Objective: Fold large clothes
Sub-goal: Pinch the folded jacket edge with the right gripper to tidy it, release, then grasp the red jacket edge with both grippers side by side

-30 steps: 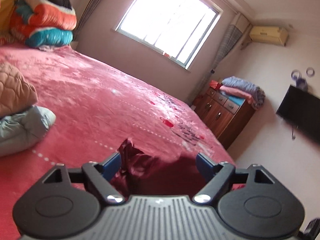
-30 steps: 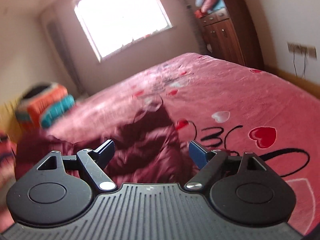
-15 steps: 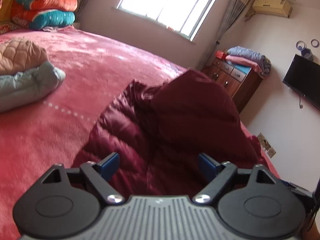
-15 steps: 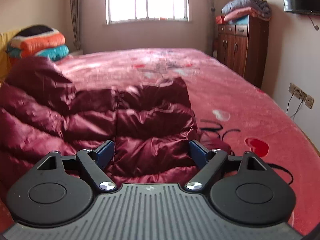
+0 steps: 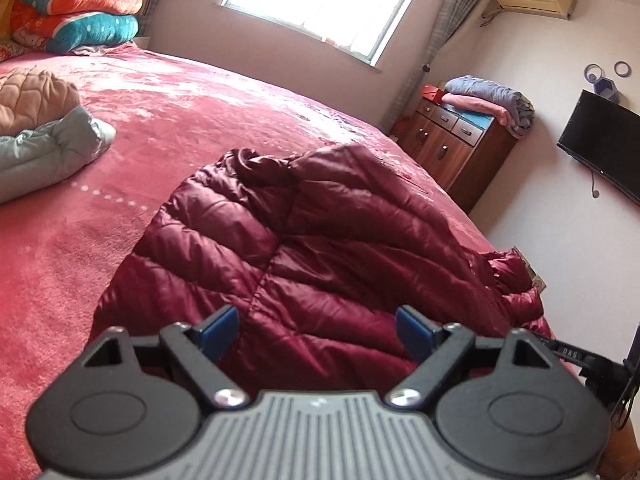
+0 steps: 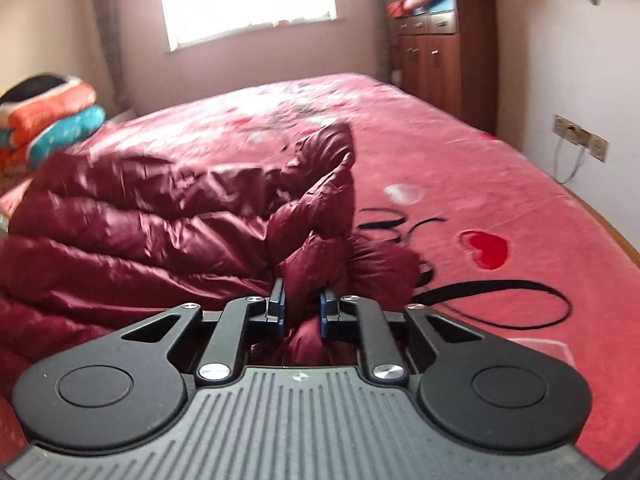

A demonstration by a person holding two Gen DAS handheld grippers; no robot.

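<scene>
The maroon puffer jacket (image 5: 320, 248) lies spread on the pink bed (image 5: 120, 208), and much of it is hard to read. Its near hem vanishes under the body of the left tool (image 5: 316, 330), and the edge toward the wooden dresser (image 5: 460, 148) bunches into folds that spill past the side of the bed. From the right wrist view the jacket (image 6: 160, 224) is blurred, its side away from the dresser runs out of the picture, and which part of the garment stands up as a crumpled peak I cannot tell.

The left tool hovers just over the jacket's near portion, its blue pads (image 5: 220, 330) well apart with quilted fabric showing between them; whether they touch the cloth is not clear. The right tool (image 6: 303, 306) is clamped on a bunched fold at the jacket's dresser-side edge, the fabric squeezed between its pads (image 6: 277, 300) and bulging out above them.

On the far side of the jacket from the dresser, a pale blue and tan pile of folded padded clothes (image 5: 44, 136) is cut off by the picture's edge. Stacked bright quilts (image 5: 76, 12) sit beyond it at the head of the bed. A folded blanket stack (image 5: 488, 100) rests on top of the dresser. A wall television (image 5: 600, 140), partly cut off, hangs beside the dresser.
</scene>
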